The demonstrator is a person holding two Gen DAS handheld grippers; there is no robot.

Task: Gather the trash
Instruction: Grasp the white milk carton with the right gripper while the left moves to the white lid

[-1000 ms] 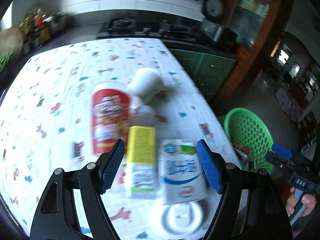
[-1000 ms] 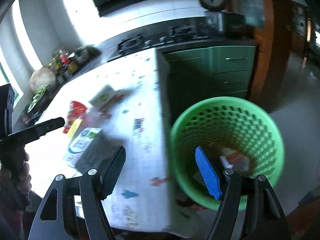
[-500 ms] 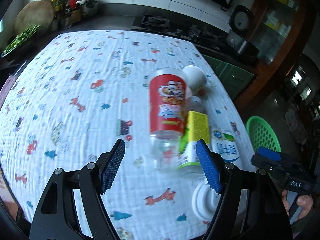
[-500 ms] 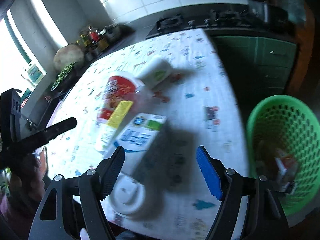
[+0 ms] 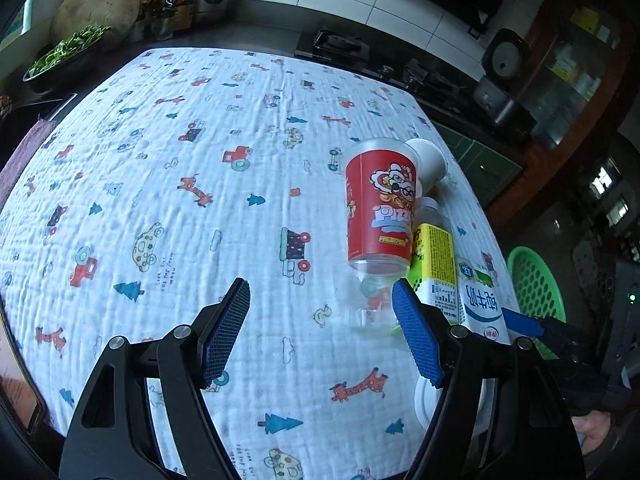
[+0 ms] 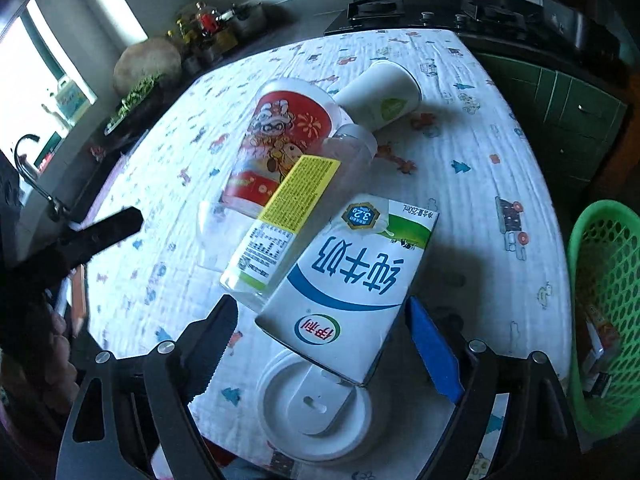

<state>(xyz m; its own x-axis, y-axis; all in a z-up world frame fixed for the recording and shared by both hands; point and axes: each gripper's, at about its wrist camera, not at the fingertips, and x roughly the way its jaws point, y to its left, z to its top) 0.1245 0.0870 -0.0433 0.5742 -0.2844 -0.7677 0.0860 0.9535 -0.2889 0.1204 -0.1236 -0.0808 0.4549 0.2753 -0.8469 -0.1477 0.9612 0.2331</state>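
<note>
Kitchen w/ a table [image 5: 168, 184] under a cloth full of little cars, giraffes & trees. Stove, jars & a bowl of greens sit at the back.

Your trash sits in one bunch near the table's edge, on the side by the green basket [image 6: 600, 320]. That basket stands on the floor just past the table. It already has some stuff in it, a wrapper or two, hard to count. So you've done a bit, but most is left.

Count on the table: 1 red cup [image 6: 276, 152] lying down, 1 white paper cup [image 6: 380, 96] lying down behind it, 1 clear bottle [image 6: 288, 208] w/ a yellow label, 1 milk box [image 6: 352, 280], 1 white lid [image 6: 316, 404]. That's 5 things to go. The bottle leans on the red cup, the milk box lies beside the bottle and its near end rests on the lid.

Your right gripper [image 6: 320, 348] is right over the near end of the milk box. Its jaws are opening, one each side of the box, pads not pressing yet. I'd guess the milk box is your next pick.

Your left gripper [image 5: 320, 332] is wide & holds nothing. It hangs over bare cloth, w/ the clear bottom of the red cup just by its right pad [image 5: 416, 340].
</note>
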